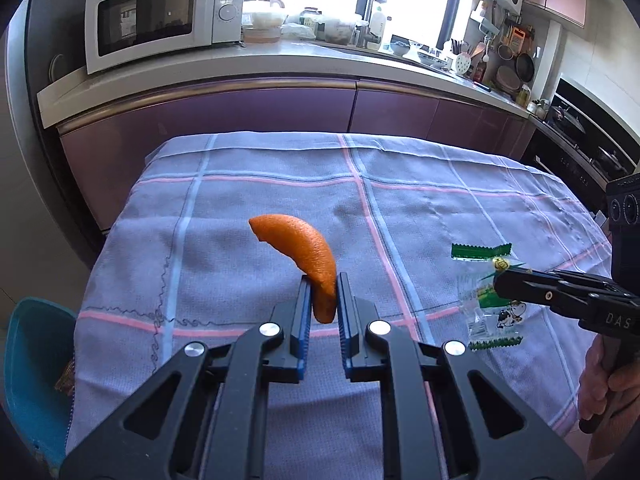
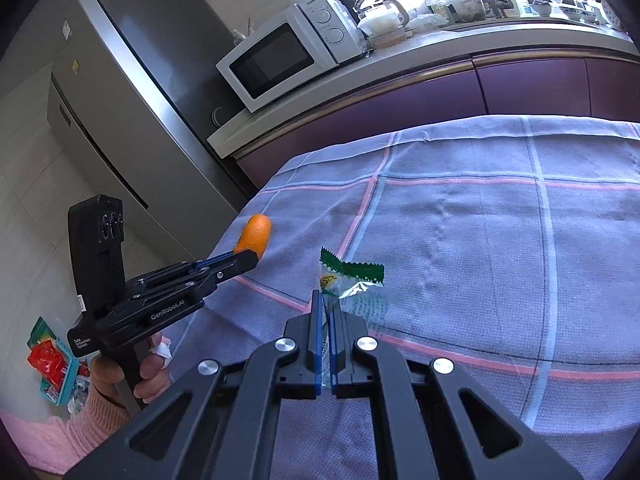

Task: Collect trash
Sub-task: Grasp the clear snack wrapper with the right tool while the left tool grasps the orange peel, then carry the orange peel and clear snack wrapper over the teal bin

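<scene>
A curved piece of orange peel [image 1: 298,252] hangs above the checked tablecloth [image 1: 240,200], pinched at its lower end by my left gripper [image 1: 324,284], which is shut on it. From the right wrist view the same peel [image 2: 256,234] sticks up out of the left gripper [image 2: 252,260] at the table's left edge. My right gripper [image 2: 326,300] is shut on a clear candy wrapper with green ends [image 2: 352,276], lifted a little off the cloth. In the left wrist view that wrapper [image 1: 486,304] dangles from the right gripper [image 1: 498,280].
A teal bin [image 1: 28,368] stands by the table's left side, and a teal tray of red and mixed rubbish [image 2: 52,364] lies on the floor. A counter with a microwave [image 1: 160,16] runs behind the table. A hand in a pink sleeve [image 2: 80,420] holds the left gripper.
</scene>
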`<control>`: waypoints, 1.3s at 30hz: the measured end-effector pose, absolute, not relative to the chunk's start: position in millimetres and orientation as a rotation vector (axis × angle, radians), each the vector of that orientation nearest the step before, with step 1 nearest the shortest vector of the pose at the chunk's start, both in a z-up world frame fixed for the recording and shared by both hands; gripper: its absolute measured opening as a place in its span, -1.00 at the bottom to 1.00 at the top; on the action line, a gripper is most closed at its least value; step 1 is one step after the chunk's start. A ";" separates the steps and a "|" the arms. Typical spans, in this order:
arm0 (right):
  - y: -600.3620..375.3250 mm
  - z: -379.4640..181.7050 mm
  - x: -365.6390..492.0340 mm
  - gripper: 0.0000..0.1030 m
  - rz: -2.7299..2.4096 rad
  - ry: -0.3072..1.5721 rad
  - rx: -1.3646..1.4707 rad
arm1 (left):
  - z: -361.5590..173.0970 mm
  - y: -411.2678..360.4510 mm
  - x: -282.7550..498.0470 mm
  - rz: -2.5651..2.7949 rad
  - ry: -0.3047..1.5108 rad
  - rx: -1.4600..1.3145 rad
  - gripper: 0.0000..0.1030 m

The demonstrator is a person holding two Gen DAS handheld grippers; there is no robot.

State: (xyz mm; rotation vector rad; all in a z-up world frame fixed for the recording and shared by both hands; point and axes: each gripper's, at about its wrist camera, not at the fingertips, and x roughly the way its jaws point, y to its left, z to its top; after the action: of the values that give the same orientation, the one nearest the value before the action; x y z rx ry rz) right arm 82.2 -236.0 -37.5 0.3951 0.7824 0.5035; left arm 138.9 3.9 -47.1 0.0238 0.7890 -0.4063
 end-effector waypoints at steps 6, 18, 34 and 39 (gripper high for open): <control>-210.0 -32.7 84.1 -0.96 0.559 0.783 0.377 | -42.4 29.8 117.4 -0.383 0.785 -0.006 -0.76; -164.7 -30.5 89.5 -0.96 0.652 0.810 0.342 | -43.8 67.7 79.1 -0.357 0.784 -0.035 -0.76; -121.0 -26.2 96.8 -0.96 0.736 0.828 0.318 | -38.4 108.7 60.5 -0.306 0.769 -0.067 -0.76; -108.4 -24.7 101.6 -0.96 0.756 0.828 0.310 | -34.8 116.4 58.3 -0.292 0.758 -0.072 -0.76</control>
State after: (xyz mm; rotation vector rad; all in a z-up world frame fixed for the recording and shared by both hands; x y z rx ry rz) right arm 101.6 -108.4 -24.7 0.3105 0.8279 0.7560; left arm 58.3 116.4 -34.8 -0.0724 0.7585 -0.2924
